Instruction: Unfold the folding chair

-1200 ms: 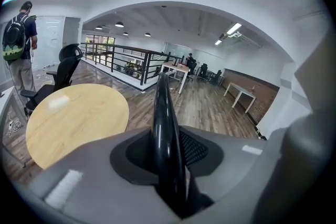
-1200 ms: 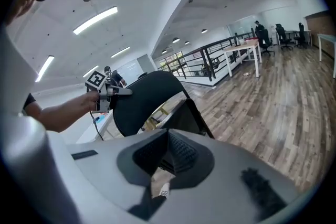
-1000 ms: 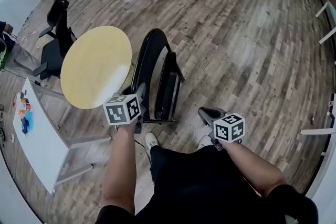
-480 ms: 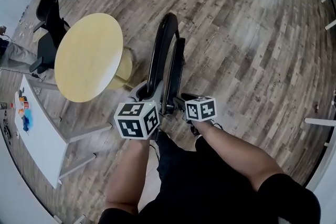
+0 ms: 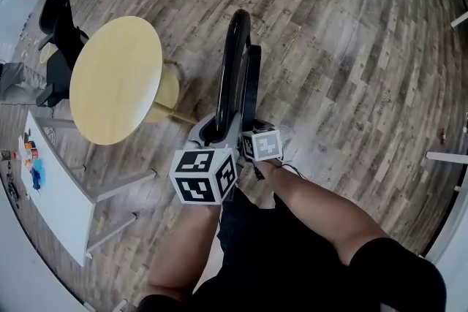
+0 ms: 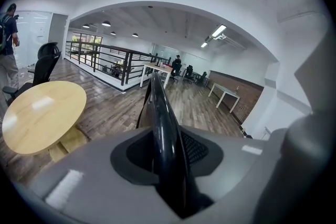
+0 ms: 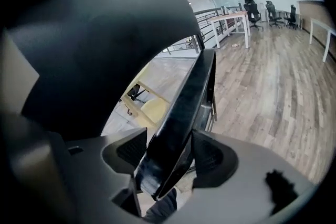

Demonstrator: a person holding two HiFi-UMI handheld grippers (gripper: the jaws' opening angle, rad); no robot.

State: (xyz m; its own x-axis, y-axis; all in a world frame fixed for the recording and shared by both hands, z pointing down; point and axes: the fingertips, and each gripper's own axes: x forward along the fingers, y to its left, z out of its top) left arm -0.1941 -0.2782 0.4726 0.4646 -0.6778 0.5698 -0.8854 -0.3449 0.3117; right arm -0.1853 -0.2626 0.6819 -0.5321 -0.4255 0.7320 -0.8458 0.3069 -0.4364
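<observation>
The black folding chair (image 5: 234, 69) stands folded and edge-on on the wood floor, right of the round table. My left gripper (image 5: 216, 129) is shut on its glossy backrest rim (image 6: 160, 113), which runs up between the pads (image 6: 197, 149); the jaws have just eased open slightly, still on the rim. My right gripper (image 5: 252, 129) sits just to the right, at the near edge of the seat panel (image 7: 194, 92). Its jaws have just been opening, and the panel edge lies between them with a gap at the left pad (image 7: 131, 149).
A round yellow table (image 5: 117, 80) with a pale wooden base stands left of the chair. Beyond it is a black office chair (image 5: 58, 25). A white table (image 5: 55, 193) with small items lies at lower left. A person (image 6: 6, 44) stands far left by the railing (image 6: 100, 55).
Both grippers have moved forward onto the chair. The right one swung in from the right and dropped to the seat edge, its jaws opening. The chair now shows edge-on.
</observation>
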